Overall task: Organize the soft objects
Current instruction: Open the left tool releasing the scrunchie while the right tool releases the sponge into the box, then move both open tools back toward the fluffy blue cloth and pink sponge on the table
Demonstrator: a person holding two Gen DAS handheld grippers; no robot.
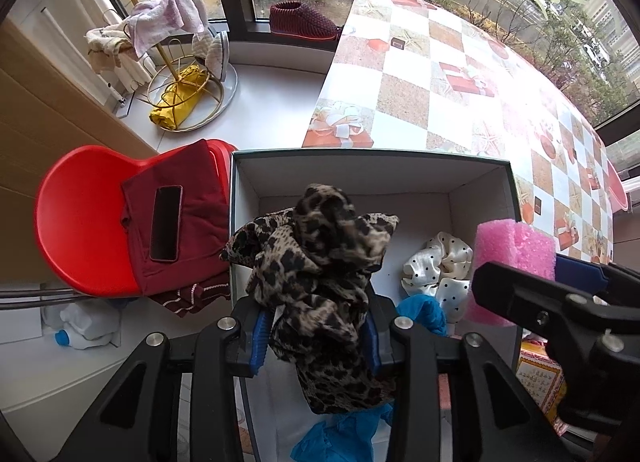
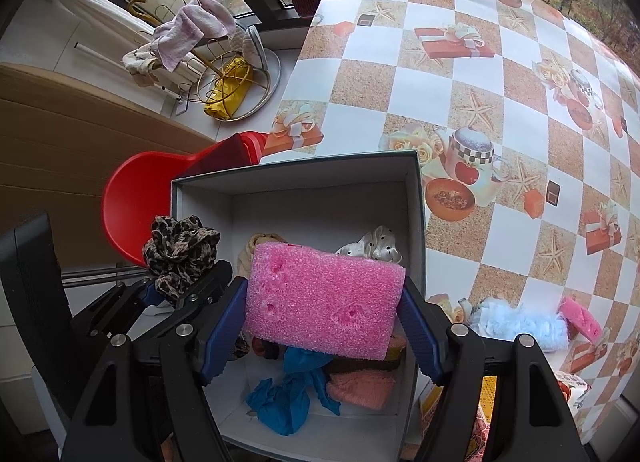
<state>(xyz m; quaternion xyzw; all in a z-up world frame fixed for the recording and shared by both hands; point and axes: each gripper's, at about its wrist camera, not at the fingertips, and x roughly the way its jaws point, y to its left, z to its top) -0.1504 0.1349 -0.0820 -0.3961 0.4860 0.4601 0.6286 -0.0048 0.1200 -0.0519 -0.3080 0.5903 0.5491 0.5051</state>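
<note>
**Two grippers hold soft things over a box**

The left gripper (image 1: 316, 336) is clamped on a leopard-print scrunchie (image 1: 316, 262) above the open box (image 1: 372, 156). The right gripper (image 2: 322, 332) squeezes a pink sponge (image 2: 322, 298) over the same box on the checked table (image 2: 500, 110).

Right gripper (image 2: 322, 332) clamps a pink foam sponge (image 2: 322, 304) above an open box (image 2: 416, 222); left gripper (image 2: 170, 292) holds a leopard-print scrunchie (image 2: 180, 250) beside it.

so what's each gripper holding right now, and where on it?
Left gripper is shut on the leopard scrunchie, pinched at its lower bunched part. Right gripper clamps the pink sponge by its two short ends. Both are above the box.
</note>
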